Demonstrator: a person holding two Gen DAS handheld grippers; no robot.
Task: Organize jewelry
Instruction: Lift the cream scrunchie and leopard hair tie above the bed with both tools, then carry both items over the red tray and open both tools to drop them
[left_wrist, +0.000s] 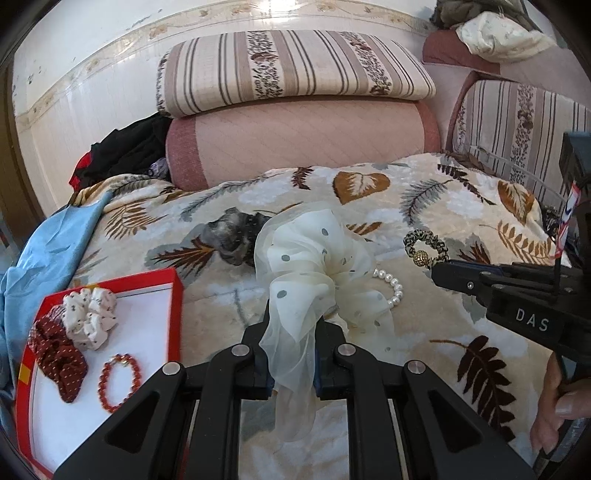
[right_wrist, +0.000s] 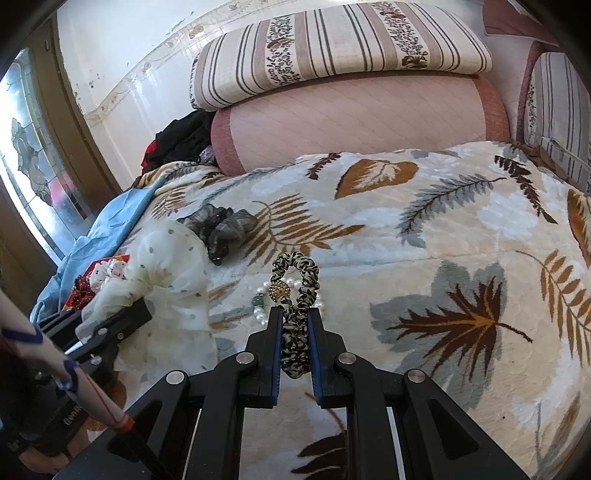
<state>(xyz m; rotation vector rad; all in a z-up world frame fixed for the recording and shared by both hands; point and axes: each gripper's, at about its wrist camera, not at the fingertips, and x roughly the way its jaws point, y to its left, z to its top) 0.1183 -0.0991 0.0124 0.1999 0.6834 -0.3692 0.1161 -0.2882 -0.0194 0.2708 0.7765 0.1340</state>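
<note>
- The left gripper (left_wrist: 291, 328), a black two-finger tool lowest in the left wrist view, has its jaws pinched on the sheer cream chiffon scrunchie with grey dots (left_wrist: 314, 258); a tail of the fabric hangs down between the fingers.
- The right gripper (right_wrist: 295, 325), black with blue pads, has its jaws clamped on the slim leopard-print hair tie with a gold glitter bead (right_wrist: 295, 291), whose loop stands up past the fingertips.
- The plush cream blanket printed with brown and grey leaves (right_wrist: 424, 229) covers the bed under both tools.
- A pink quilted bolster (left_wrist: 303, 144) lies at the far edge of the blanket, with a cream striped floral cushion (left_wrist: 295, 70) on top of it.
- A crumpled light-blue cloth (left_wrist: 48, 254) spreads along the blanket's left side.
- The red-rimmed tray with a white floor (left_wrist: 147, 321) sits on the left, partly on that cloth.
- In the tray, a white printed scrunchie (left_wrist: 92, 317) touches a dark red dotted scrunchie (left_wrist: 59, 354), and a red bead bracelet (left_wrist: 120, 382) lies just beside them.
- A grey patterned scrunchie (left_wrist: 232, 236) lies on the blanket behind the chiffon one.
- A white pearl bracelet (left_wrist: 391, 288) rests partly under the chiffon; a greenish bead (right_wrist: 257, 302) next to it may belong to it, though this is too small to tell.
</note>
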